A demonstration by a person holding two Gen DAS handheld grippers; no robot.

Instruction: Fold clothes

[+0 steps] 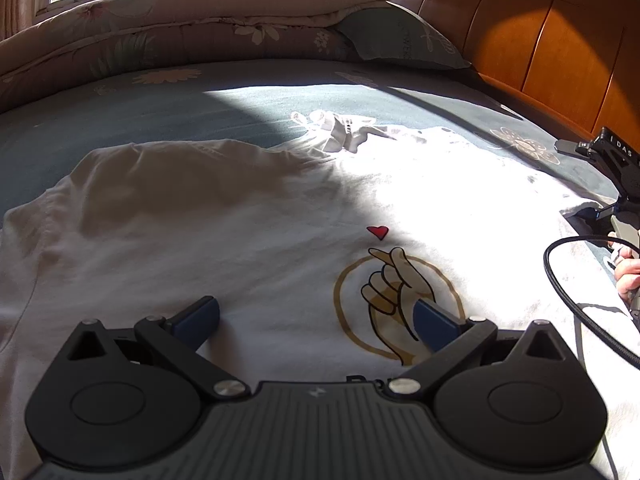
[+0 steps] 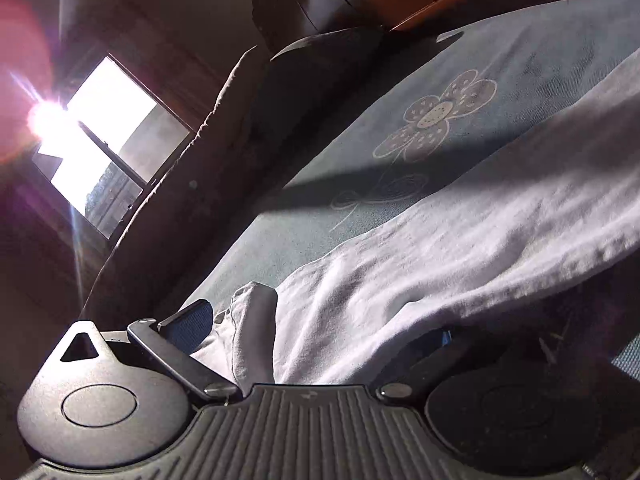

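Note:
A white T-shirt (image 1: 240,216) lies spread front-up on the blue-grey bed sheet (image 1: 160,112). It carries a finger-heart print (image 1: 396,292) and a small red heart (image 1: 378,232). My left gripper (image 1: 316,320) hovers open just over the shirt's lower part, its blue pads either side of bare cloth. My right gripper (image 1: 580,180) sits at the shirt's right edge. In the right wrist view the right gripper (image 2: 310,332) is open, its fingers wide apart, with a bunched edge of the shirt (image 2: 400,264) lying between them and draped over the right finger.
A folded floral quilt (image 1: 200,12) and a pillow (image 1: 400,36) lie at the back of the bed. A wooden headboard (image 1: 540,40) runs along the right. A black cable (image 1: 560,280) and a person's hand (image 1: 628,276) are at the right edge. Strong sun comes through the window (image 2: 120,128).

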